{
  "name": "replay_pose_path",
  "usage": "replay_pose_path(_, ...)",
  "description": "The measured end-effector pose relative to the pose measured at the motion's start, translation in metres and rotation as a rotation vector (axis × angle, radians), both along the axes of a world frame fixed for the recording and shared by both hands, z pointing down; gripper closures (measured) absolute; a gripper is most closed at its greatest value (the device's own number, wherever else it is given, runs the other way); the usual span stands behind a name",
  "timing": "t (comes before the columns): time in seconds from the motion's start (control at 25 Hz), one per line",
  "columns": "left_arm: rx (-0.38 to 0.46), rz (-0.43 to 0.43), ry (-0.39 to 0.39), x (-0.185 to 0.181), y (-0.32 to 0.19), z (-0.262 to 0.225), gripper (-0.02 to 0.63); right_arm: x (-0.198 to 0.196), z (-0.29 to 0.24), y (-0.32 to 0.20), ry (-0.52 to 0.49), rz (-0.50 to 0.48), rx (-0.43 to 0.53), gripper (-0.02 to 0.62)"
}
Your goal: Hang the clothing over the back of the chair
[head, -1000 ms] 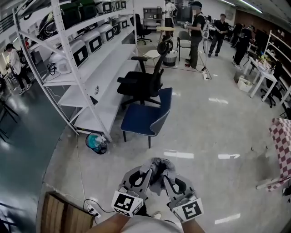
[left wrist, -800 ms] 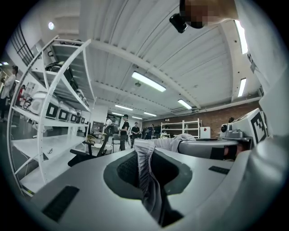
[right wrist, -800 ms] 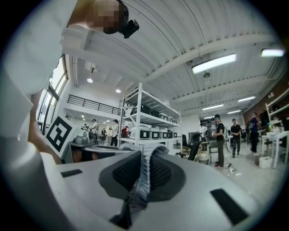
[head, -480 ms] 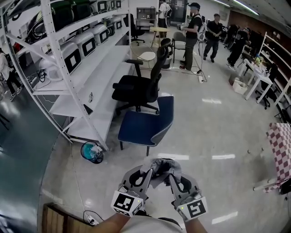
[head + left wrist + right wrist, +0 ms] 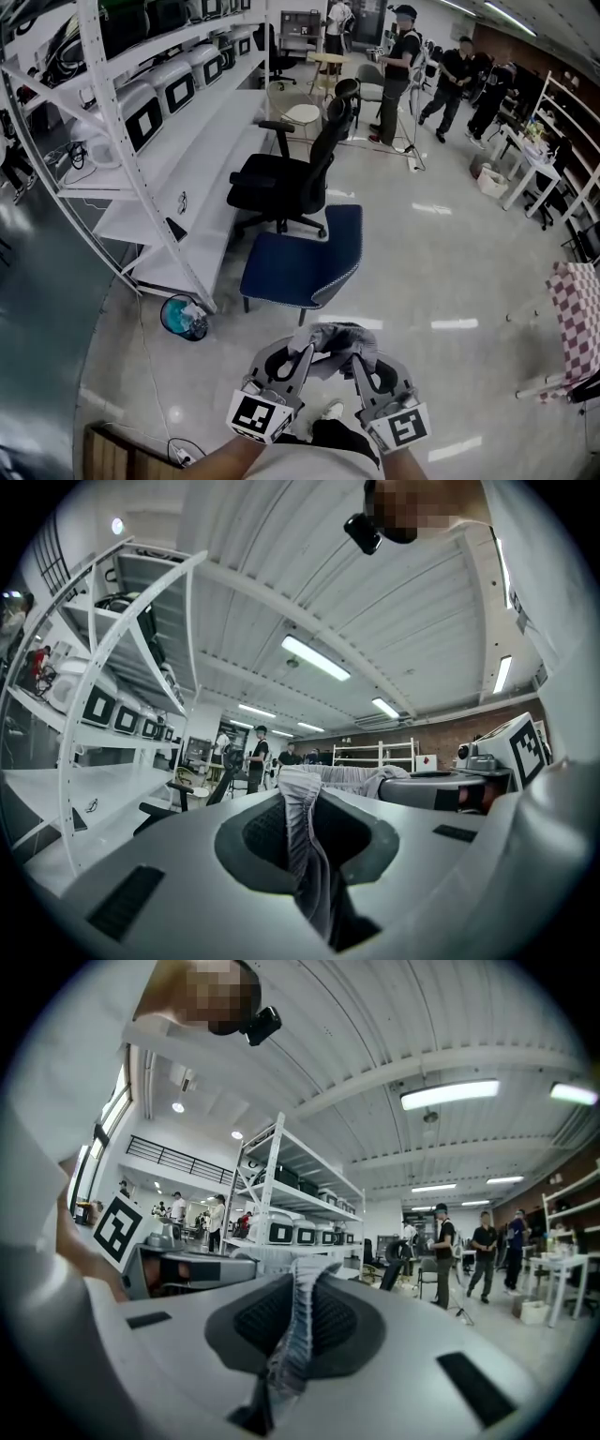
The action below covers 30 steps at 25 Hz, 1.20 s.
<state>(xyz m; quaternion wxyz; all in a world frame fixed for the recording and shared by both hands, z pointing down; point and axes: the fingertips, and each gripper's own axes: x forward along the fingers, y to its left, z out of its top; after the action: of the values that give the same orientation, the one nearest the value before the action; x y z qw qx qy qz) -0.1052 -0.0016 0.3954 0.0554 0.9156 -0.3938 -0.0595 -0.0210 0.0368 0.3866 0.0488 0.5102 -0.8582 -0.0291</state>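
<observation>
Ahead of both hand-held grippers, well apart across the floor, stands a blue chair [image 5: 292,269], its backrest toward the right-hand side, with a black office chair [image 5: 281,183] beyond it. The left hand-held gripper [image 5: 302,351] and right hand-held gripper [image 5: 357,353] point level, side by side. Each pinches a fold of the grey clothing [image 5: 336,335], which is bunched between their tips. The step in hand looks like the carry to the chair. Next, the garment needs spreading between the two grips, raising above the backrest, and lowering astride it.
</observation>
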Motion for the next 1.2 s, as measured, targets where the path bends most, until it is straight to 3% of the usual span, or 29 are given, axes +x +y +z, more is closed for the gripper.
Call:
replay_pose_path(0.36,-0.041,-0.021,-0.006,0.046,-0.058,0.012,0.557,0.046,0.011,-0.065,-0.038,-0.026,-0.038,0.557)
replay_pose_path(0.76,-0.023,-0.087,-0.003,0.099,-0.157,0.007,0.557,0.104,0.012,-0.162,-0.039,-0.106,-0.032,0.558)
replay_pose_path(1.0,-0.028,-0.141,-0.027,0.112,-0.199,0.009,0.555,0.127,0.012,-0.205,-0.067,-0.147,-0.025,0.557)
replay_pose_path(1.2,-0.041,-0.122,-0.038,0.12,-0.23,0.014,0.555,0.137,0.02,-0.235,-0.086,-0.123,-0.054,0.558)
